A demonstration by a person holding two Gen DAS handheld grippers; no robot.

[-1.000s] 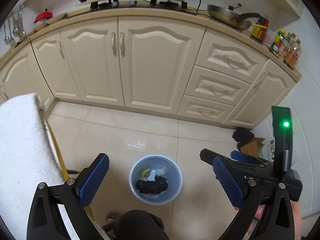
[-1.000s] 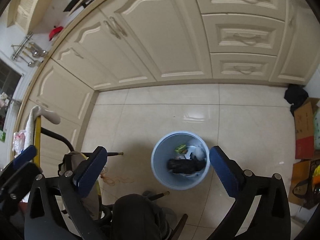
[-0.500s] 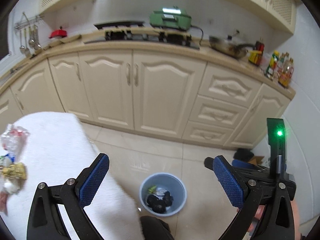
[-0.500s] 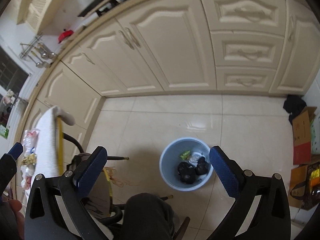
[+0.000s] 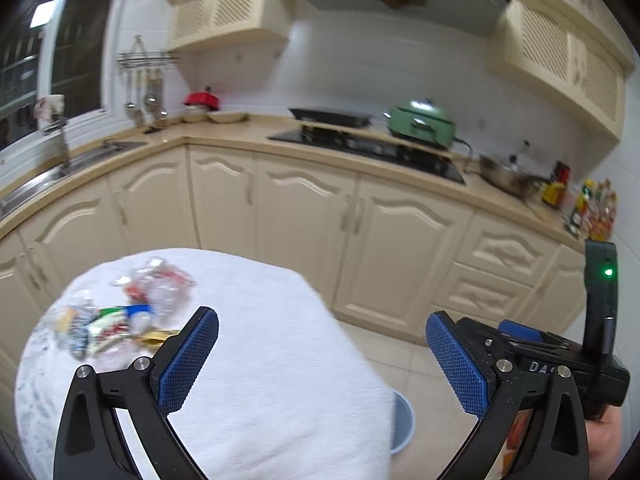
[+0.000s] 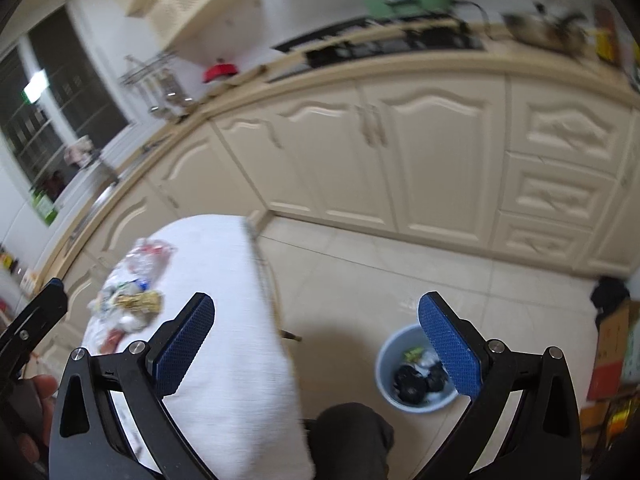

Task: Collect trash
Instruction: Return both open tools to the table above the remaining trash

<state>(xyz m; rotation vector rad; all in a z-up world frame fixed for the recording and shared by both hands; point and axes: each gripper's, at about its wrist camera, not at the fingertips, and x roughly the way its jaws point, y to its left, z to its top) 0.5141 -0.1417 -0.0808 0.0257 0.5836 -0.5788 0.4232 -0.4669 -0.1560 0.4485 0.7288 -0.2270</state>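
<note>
Both claws, left claw (image 5: 322, 354) and right claw (image 6: 316, 340), are hanging wide open and empty beside the white-towelled desk (image 5: 280, 360), where crinkly plastic wrapper litter (image 5: 120, 320) is looking light, slippery, best pinched at edges.

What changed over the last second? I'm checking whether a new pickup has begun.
Both cameras swung up from the round blue trash bin toward the white cloth-covered table, bringing its pile of crumpled wrappers into view. Nothing was grasped or released: left gripper and right gripper stayed open, empty.
</note>
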